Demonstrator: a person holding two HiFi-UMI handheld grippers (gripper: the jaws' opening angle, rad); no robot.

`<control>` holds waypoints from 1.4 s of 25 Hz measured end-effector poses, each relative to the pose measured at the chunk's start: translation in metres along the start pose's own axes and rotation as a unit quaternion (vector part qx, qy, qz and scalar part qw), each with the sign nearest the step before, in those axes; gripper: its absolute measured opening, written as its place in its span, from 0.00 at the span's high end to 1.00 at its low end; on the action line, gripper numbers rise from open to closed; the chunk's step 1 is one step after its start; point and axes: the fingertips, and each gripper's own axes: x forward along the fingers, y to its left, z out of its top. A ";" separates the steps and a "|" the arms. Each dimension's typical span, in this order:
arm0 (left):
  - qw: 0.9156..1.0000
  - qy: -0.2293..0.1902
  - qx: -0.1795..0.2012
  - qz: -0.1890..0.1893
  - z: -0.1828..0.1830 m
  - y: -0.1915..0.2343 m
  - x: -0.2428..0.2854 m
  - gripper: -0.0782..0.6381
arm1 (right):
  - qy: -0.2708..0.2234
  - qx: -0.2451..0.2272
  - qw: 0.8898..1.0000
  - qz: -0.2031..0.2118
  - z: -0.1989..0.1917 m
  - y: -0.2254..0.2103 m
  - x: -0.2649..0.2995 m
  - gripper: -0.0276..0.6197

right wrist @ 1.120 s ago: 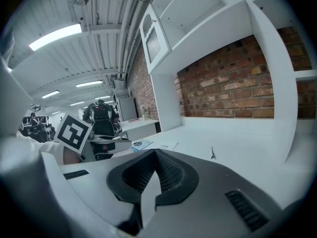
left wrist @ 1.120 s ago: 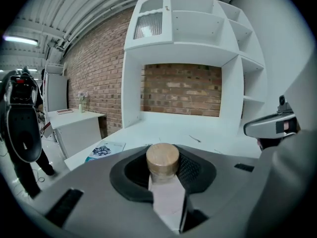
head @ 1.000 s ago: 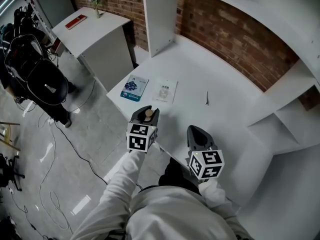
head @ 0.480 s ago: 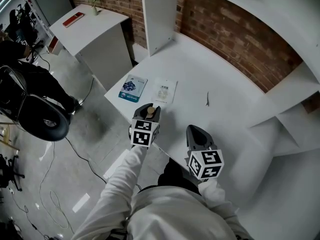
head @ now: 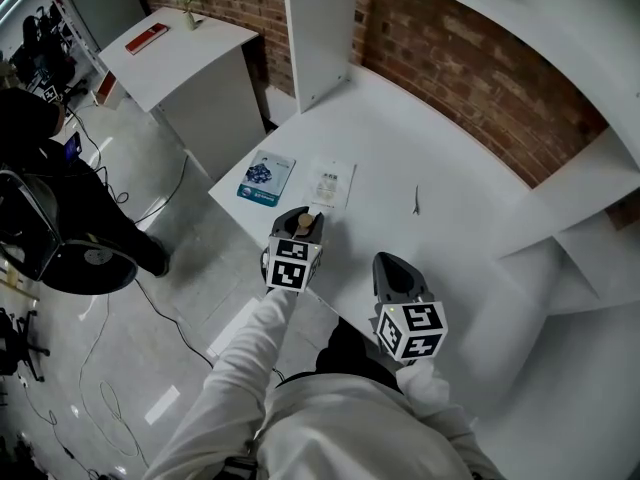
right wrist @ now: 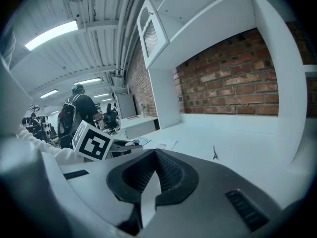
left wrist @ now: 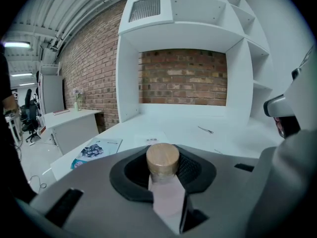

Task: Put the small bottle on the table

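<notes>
Bottle point(left wrist: 162, 158) with a cork stopper, small and pale, gripped upright between the fingers of your left gripper point(head: 300, 226). You hold it over the near edge of the white surface point(head: 430, 158), just short of a leaflet point(head: 331, 182) and a blue booklet point(head: 264, 178); whether the bottle's base touches the surface cannot be told. Your right gripper point(head: 393, 266) sits beside it over the same edge, its fingers closed together on nothing.
</notes>
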 end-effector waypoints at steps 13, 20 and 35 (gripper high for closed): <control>1.000 -0.006 0.012 0.010 0.005 0.002 0.013 0.72 | 0.004 0.001 1.000 0.003 -0.004 -0.002 -0.002 0.91; 1.000 -0.002 0.002 0.019 0.005 0.004 0.016 0.71 | 0.007 0.005 1.000 0.006 -0.009 -0.003 -0.003 0.91; 0.999 -0.021 -0.016 0.024 0.011 0.005 -0.002 0.59 | 0.004 0.006 1.000 0.014 -0.008 0.001 -0.005 0.91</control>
